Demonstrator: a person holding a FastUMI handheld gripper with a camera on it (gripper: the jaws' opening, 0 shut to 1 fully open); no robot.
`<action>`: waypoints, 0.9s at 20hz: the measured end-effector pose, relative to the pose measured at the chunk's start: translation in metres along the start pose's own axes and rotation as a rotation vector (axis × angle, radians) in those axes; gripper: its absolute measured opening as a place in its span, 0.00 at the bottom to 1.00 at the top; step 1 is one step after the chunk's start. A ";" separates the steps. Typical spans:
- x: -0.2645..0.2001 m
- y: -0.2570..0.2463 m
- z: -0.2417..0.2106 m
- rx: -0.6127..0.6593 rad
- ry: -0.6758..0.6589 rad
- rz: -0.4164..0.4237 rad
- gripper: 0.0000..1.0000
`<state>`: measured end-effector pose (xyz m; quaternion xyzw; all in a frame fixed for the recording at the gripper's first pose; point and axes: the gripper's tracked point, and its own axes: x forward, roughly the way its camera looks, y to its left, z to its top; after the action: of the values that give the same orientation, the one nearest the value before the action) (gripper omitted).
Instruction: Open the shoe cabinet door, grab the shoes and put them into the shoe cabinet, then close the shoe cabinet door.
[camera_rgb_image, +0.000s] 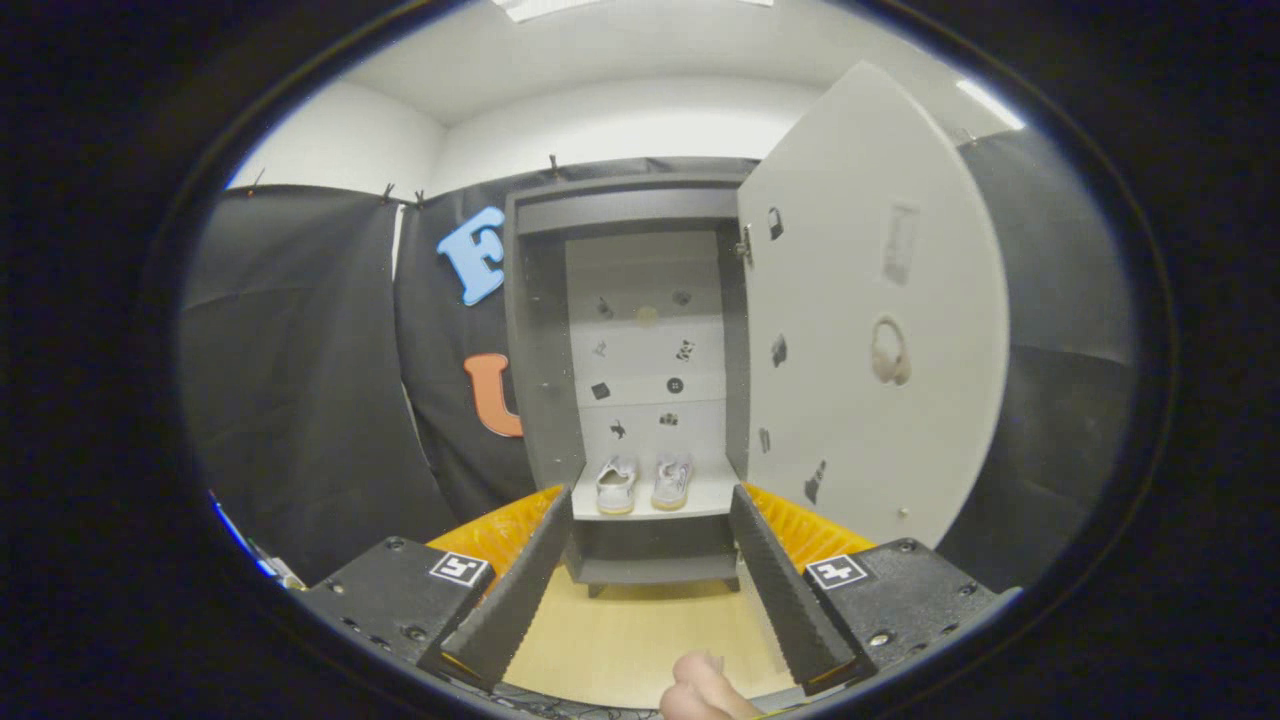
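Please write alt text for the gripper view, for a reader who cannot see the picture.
An open shoe cabinet stands ahead, its door swung wide to the right and a pair of shoes side by side on its shelf. The gripper is open and empty above the wooden floor, fingers framing the shelf.

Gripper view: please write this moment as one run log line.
pair of white shoes: on cabinet shelf | grey cabinet door: open | hand-held gripper: open, empty, facing cabinet

We see the shoe cabinet (540, 330) in matt grey board, its open door (860, 300) smooth and pale. The shoes (643, 483) look like cloth, the floor (640, 630) light smooth wood.
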<state>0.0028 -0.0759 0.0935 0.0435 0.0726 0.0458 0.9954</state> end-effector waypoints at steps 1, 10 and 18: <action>-0.011 -0.007 0.005 0.009 -0.009 0.001 1.00; -0.069 -0.131 0.024 0.010 -0.030 -0.095 1.00; -0.051 -0.236 0.022 -0.100 -0.050 -0.151 1.00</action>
<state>-0.0243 -0.3172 0.1008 -0.0105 0.0483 -0.0271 0.9984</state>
